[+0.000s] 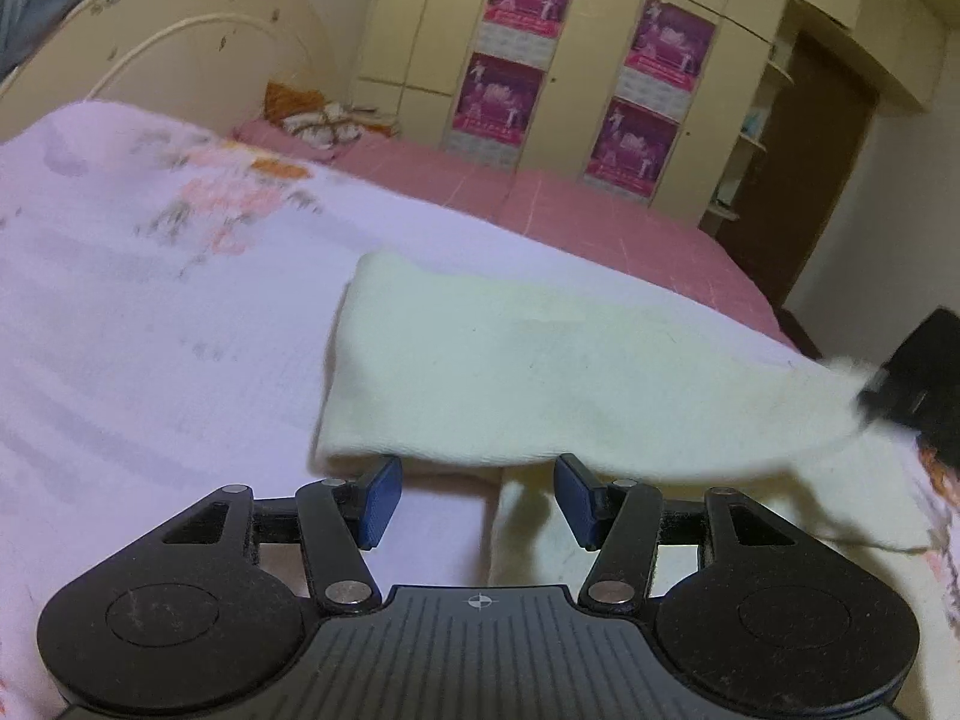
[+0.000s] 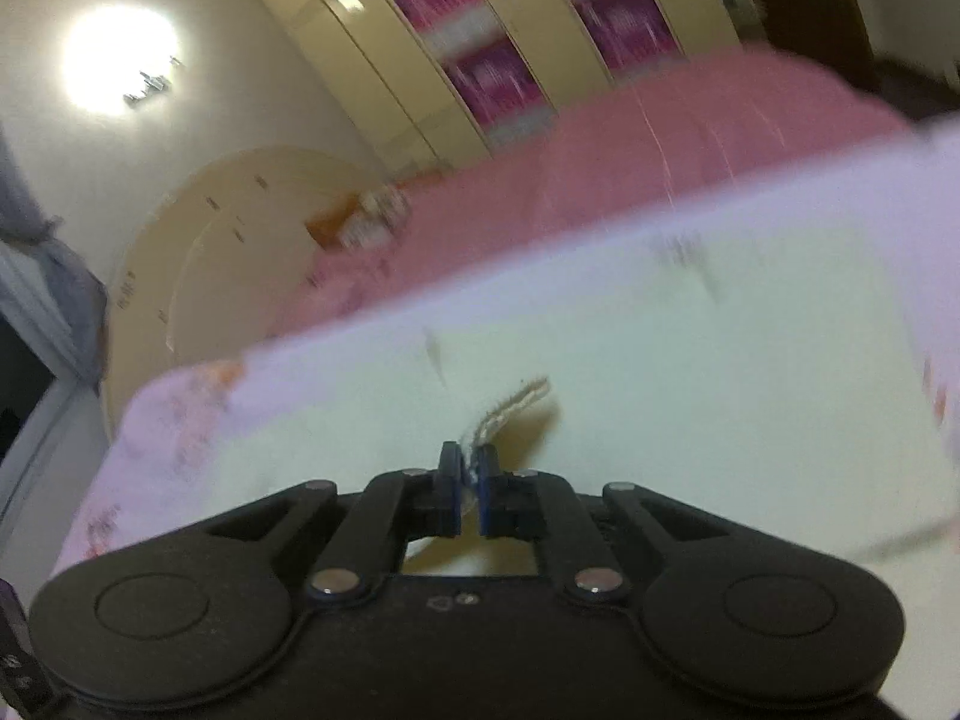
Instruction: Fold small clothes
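A cream-white small garment point(image 1: 510, 372) lies partly folded on the lilac floral sheet point(image 1: 150, 300). One layer is doubled over, with its folded edge just ahead of my left gripper point(image 1: 477, 498). That gripper is open, its blue pads apart with nothing between them. At the right edge of the left wrist view, the black right gripper point(image 1: 918, 384) holds the garment's far corner lifted. In the right wrist view my right gripper point(image 2: 471, 483) is shut on a hemmed edge of the garment point(image 2: 600, 348), and a frayed strip point(image 2: 516, 402) sticks out past the pads.
The sheet covers part of a bed with a pink cover point(image 1: 600, 210). A cream headboard point(image 1: 180, 42) and some crumpled cloth point(image 1: 312, 114) are at the far end. A wardrobe with pink posters point(image 1: 600, 60) stands behind, and a dark door point(image 1: 810, 180) is to the right.
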`<action>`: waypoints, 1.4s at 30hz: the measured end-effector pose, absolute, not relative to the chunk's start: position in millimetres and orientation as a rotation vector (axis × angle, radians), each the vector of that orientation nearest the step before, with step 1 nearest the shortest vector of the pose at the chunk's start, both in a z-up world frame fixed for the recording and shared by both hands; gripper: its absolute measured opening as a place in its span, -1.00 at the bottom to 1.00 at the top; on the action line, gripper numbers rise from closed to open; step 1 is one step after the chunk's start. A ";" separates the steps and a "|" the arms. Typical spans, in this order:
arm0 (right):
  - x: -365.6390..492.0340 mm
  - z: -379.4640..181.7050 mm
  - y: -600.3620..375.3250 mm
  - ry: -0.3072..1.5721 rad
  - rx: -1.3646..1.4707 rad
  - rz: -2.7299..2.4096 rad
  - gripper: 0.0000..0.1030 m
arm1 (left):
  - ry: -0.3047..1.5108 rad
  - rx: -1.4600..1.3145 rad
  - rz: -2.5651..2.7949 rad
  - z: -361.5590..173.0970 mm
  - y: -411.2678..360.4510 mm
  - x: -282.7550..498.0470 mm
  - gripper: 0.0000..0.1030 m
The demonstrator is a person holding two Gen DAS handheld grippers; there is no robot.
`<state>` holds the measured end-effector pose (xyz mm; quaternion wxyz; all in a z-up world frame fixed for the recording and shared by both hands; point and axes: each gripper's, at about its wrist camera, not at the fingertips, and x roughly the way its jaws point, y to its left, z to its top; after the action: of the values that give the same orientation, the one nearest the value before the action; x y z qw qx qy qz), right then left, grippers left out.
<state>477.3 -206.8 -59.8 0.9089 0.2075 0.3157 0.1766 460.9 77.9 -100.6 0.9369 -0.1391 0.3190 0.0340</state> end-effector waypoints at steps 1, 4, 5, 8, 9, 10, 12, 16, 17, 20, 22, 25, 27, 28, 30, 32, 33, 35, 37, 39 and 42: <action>474.6 -49.5 -208.2 0.617 0.427 0.368 -0.89 | 0.653 -0.283 0.068 -100.5 78.3 465.0 0.07; 472.1 -28.4 -216.1 0.572 0.433 0.375 -0.89 | 0.624 -0.299 0.061 -95.5 75.6 469.2 0.07; 472.0 -25.0 -219.2 0.567 0.432 0.373 -0.89 | 0.612 -0.296 0.056 -93.6 74.7 471.7 0.07; 469.6 -18.8 -228.9 0.552 0.428 0.354 -0.89 | 0.586 -0.299 0.045 -86.2 68.9 474.1 0.07; 467.9 -17.2 -233.0 0.548 0.432 0.349 -0.89 | 0.583 -0.286 0.041 -84.6 64.9 474.3 0.07; 466.2 -16.1 -236.3 0.544 0.435 0.344 -0.89 | 0.588 -0.266 0.038 -84.4 60.6 476.3 0.07; 463.3 -14.6 -241.2 0.535 0.439 0.332 -0.89 | 0.596 -0.225 0.020 -84.6 49.8 477.8 0.07; 466.0 -19.8 -246.9 0.531 0.441 0.318 -0.88 | 0.588 -0.138 0.000 -80.9 28.0 478.5 0.07; 465.7 -19.7 -248.0 0.532 0.442 0.316 -0.88 | 0.572 -0.126 0.000 -78.1 24.0 476.0 0.07; 464.9 -20.7 -253.6 0.533 0.445 0.307 -0.88 | 0.573 -0.075 -0.026 -74.4 10.6 475.6 0.07; 465.9 -21.0 -257.2 0.533 0.451 0.301 -0.88 | 0.582 -0.025 -0.044 -73.4 1.3 474.9 0.07; 466.8 -21.2 -261.9 0.531 0.461 0.295 -0.88 | 0.597 0.050 -0.047 -75.8 -7.7 473.3 0.07; 466.6 -21.4 -262.1 0.531 0.459 0.294 -0.88 | 0.620 0.105 -0.046 -79.1 -15.6 474.4 0.07; 466.3 -22.0 -262.3 0.531 0.459 0.294 -0.88 | 0.631 0.134 -0.052 -80.7 -20.4 475.4 0.07; 466.2 -23.5 -264.8 0.534 0.460 0.293 -0.88 | 0.638 0.200 -0.063 -82.6 -31.9 475.3 0.07; 466.5 -24.7 -265.5 0.538 0.466 0.291 -0.88 | 0.616 0.230 -0.054 -81.9 -39.4 472.7 0.07; 465.6 -25.2 -265.6 0.539 0.466 0.290 -0.88 | 0.601 0.218 -0.019 -80.2 -38.6 472.1 0.06; 465.6 -27.4 -265.8 0.545 0.466 0.287 -0.88 | 0.604 0.113 0.058 -76.0 -24.2 474.0 0.06; 466.0 -28.3 -266.8 0.549 0.463 0.282 -0.88 | 0.604 -0.012 0.119 -75.6 -5.0 469.7 -0.15; 464.8 -29.6 -269.1 0.549 0.468 0.278 -0.88 | 0.626 -0.101 0.127 -78.9 6.1 462.9 -0.43; 463.3 -33.4 -272.7 0.556 0.470 0.270 -0.88 | 0.636 -0.164 0.140 -85.0 11.2 452.0 -0.55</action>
<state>463.3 -272.7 -33.4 0.9256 0.2290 0.2712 0.1318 452.0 11.2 -85.0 0.9441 -0.0803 0.3122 0.0687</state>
